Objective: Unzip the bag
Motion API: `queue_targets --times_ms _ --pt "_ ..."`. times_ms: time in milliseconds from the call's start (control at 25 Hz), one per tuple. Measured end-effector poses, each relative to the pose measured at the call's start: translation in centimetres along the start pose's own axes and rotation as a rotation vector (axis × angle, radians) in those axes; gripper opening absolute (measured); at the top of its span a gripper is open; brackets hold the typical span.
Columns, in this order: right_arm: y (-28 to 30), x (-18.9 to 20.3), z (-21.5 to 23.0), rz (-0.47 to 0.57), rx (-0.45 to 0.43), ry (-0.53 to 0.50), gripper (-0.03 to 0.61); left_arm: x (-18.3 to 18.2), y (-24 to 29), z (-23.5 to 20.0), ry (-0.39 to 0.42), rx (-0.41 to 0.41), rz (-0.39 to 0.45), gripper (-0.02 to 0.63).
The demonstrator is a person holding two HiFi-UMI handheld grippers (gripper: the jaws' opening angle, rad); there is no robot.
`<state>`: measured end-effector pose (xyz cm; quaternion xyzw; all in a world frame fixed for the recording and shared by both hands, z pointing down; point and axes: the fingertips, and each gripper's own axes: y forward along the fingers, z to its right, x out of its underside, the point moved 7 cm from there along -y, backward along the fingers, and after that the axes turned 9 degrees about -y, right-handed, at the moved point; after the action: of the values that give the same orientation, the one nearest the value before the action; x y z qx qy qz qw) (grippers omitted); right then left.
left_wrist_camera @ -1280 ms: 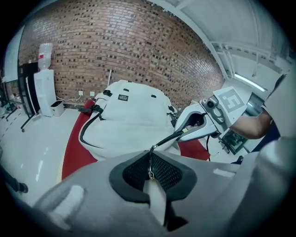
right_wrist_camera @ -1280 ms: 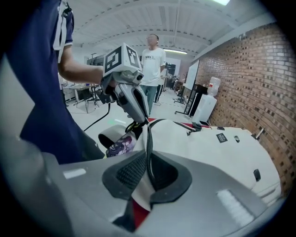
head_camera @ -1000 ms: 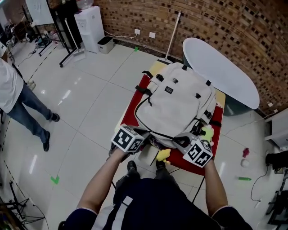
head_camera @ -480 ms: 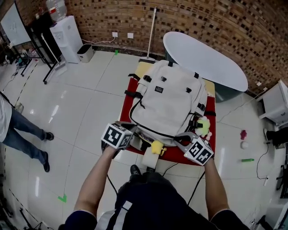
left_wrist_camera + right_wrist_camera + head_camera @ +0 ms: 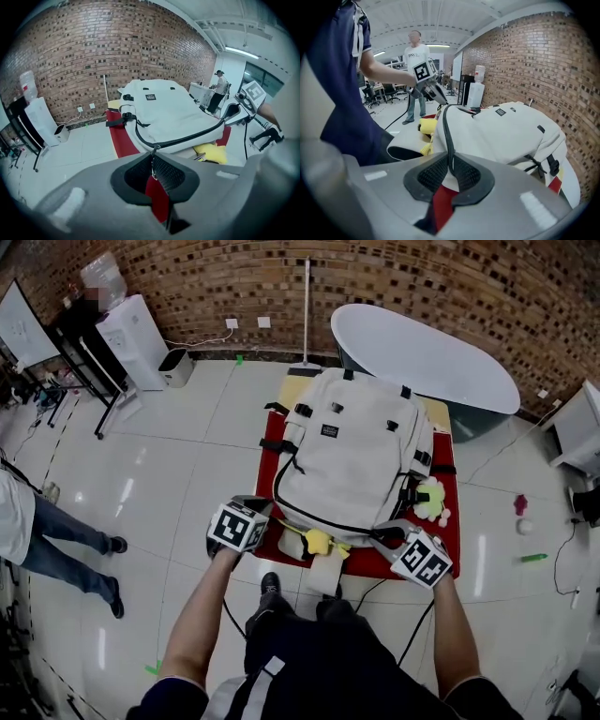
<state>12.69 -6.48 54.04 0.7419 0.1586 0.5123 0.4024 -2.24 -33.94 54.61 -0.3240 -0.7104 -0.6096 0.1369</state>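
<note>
At the far left a person in jeans stands on the tiled floor, well apart from the work, and a white water dispenser stands by the brick wall.

The left gripper reaches in at the near left corner of the bag. In the left gripper view its jaws are pressed together on the small metal zip pull, which hangs from the black zip band running along the bag's edge.

The bag, a cream backpack with black straps and buckles, lies flat on a table with a red cover, its top end towards the person holding the grippers and its far end near the wall. A yellow toy shows at the bag's near edge, between the two grippers.

The right gripper is at the bag's near right corner. In the right gripper view the black zip band and a fold of cream fabric run between its jaws, with the pads against them; the jaws are opening slightly.

Just beyond that gripper, a pale green and yellow plush sits on the red cover against the bag's right side. Behind the table, a white oval top stands near the wall.
</note>
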Motion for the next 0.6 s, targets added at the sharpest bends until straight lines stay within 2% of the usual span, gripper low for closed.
queue_targets --times_ms 400,600 --pt "-0.9 -3.0 -0.2 -0.133 0.157 0.171 0.097 -1.4 1.6 -3.9 0.149 0.157 -0.015 0.025" --pt "-1.8 -6.6 -1.1 -0.090 0.283 0.298 0.092 -1.9 3.0 -4.3 0.231 0.287 -0.028 0.023"
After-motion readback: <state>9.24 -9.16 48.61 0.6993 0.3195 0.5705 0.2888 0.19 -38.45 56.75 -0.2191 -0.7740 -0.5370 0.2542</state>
